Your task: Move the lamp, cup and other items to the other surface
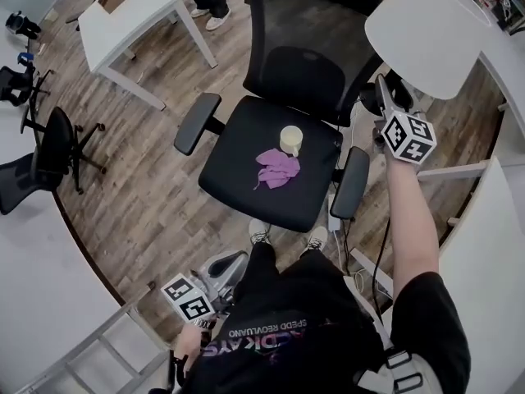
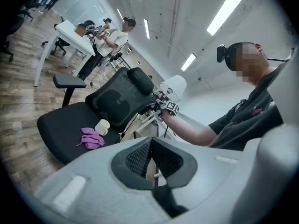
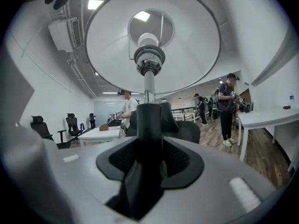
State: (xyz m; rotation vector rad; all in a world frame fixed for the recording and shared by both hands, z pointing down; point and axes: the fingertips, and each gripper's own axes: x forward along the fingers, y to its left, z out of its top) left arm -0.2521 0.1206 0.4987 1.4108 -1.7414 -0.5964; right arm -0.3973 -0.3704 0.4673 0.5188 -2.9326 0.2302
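Note:
My right gripper (image 1: 382, 90) is shut on the dark stem of a lamp (image 3: 148, 125), held level beside the chair's right armrest. The lamp's white shade (image 1: 426, 31) fills the right gripper view (image 3: 154, 41) and shows small in the left gripper view (image 2: 174, 87). A cream cup (image 1: 290, 139) stands on the black office chair's seat (image 1: 238, 167), with a crumpled purple cloth (image 1: 277, 168) touching its near side. Both also appear in the left gripper view, cup (image 2: 102, 126) and cloth (image 2: 91, 137). My left gripper (image 1: 232, 263) hangs low by my legs, pads together, nothing in it.
A white table (image 1: 131, 15) stands at the back left, a white desk (image 1: 492, 269) runs along the right, and another white surface (image 1: 41, 286) curves at the lower left. Black chairs (image 1: 49, 146) stand at the far left. People stand in the background (image 2: 114, 36).

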